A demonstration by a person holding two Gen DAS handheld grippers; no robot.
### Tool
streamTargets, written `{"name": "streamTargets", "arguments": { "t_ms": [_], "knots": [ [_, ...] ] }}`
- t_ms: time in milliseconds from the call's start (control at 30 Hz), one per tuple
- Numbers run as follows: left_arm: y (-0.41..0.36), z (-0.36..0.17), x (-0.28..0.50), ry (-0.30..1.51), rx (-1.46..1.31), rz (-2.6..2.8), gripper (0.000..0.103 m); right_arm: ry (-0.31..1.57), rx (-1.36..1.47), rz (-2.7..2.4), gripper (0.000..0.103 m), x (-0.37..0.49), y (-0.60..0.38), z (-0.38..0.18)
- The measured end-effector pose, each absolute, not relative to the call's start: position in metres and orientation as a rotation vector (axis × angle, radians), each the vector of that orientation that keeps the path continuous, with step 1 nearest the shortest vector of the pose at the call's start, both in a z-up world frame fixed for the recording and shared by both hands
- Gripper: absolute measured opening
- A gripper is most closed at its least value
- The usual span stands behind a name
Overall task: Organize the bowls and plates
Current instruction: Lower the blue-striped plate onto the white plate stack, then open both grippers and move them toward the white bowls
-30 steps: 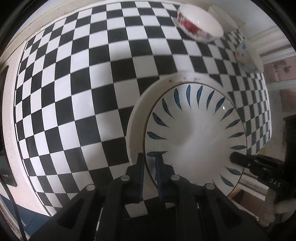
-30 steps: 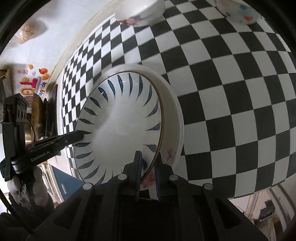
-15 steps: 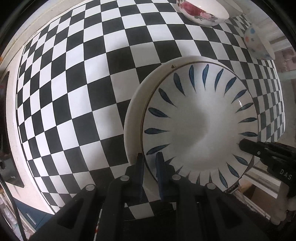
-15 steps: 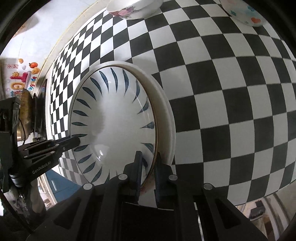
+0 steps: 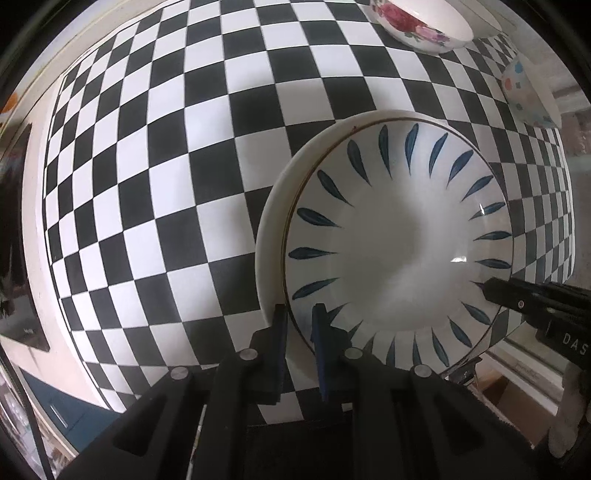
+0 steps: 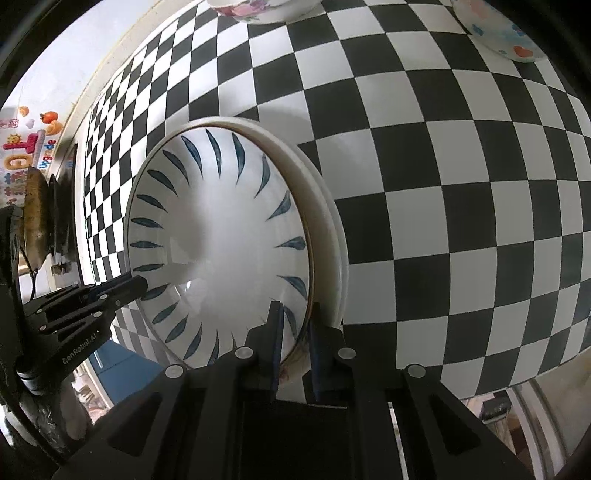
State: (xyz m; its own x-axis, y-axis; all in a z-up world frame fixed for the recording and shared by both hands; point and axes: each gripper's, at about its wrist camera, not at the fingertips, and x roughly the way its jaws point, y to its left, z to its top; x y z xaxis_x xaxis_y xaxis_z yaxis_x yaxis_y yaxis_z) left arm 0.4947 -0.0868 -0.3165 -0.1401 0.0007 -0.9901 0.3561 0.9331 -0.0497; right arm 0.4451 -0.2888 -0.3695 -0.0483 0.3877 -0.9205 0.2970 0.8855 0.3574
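White plate [image 5: 399,251] with blue leaf strokes round its rim sits on a plain white plate [image 5: 271,236], offset so the lower one shows as a crescent; I have its rim pinched on two sides. Rose-patterned bowl [image 5: 421,22] upright at far edge of checkered table [image 5: 166,166]. Bowl with coloured spots [image 5: 528,92] near it, apart.

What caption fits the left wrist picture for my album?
Two hand-held grippers, left and right, hold a blue-leaf plate over a white plate.
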Motion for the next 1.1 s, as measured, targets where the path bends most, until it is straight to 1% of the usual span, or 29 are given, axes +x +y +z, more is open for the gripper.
{"name": "streamTargets", "arguments": {
  "t_ms": [67,133,200,333,433,633,700,867,1100],
  "knots": [
    [-0.086,-0.313,0.495,1.687,0.274,-0.298,0.015,1.661,0.561,0.097,0.023,0.447,-0.289,-0.369],
    [-0.087,-0.310,0.491,1.681,0.273,-0.285,0.016,1.656,0.579,0.112,0.036,0.446,-0.291,-0.364],
    [-0.089,-0.307,0.486,1.678,0.262,-0.270,0.017,1.649,0.571,0.119,0.040,0.446,-0.293,-0.357],
    [-0.088,-0.302,0.476,1.686,0.227,-0.249,0.017,1.640,0.527,0.130,0.040,0.446,-0.291,-0.342],
    [-0.089,-0.288,0.468,1.670,0.198,-0.228,0.017,1.626,0.444,0.119,0.040,0.445,-0.285,-0.327],
    [-0.098,-0.241,0.449,1.579,0.162,-0.189,0.017,1.532,0.293,0.108,0.040,0.440,-0.278,-0.275],
    [-0.100,-0.218,0.440,1.543,0.149,-0.176,0.017,1.498,0.246,0.110,0.040,0.436,-0.277,-0.251],
    [-0.096,-0.176,0.428,1.501,0.117,-0.185,0.017,1.442,0.210,0.117,0.040,0.422,-0.271,-0.204],
    [-0.086,-0.137,0.419,1.422,0.119,-0.222,0.017,1.364,0.203,0.101,0.040,0.397,-0.259,-0.149]
  ]
}}
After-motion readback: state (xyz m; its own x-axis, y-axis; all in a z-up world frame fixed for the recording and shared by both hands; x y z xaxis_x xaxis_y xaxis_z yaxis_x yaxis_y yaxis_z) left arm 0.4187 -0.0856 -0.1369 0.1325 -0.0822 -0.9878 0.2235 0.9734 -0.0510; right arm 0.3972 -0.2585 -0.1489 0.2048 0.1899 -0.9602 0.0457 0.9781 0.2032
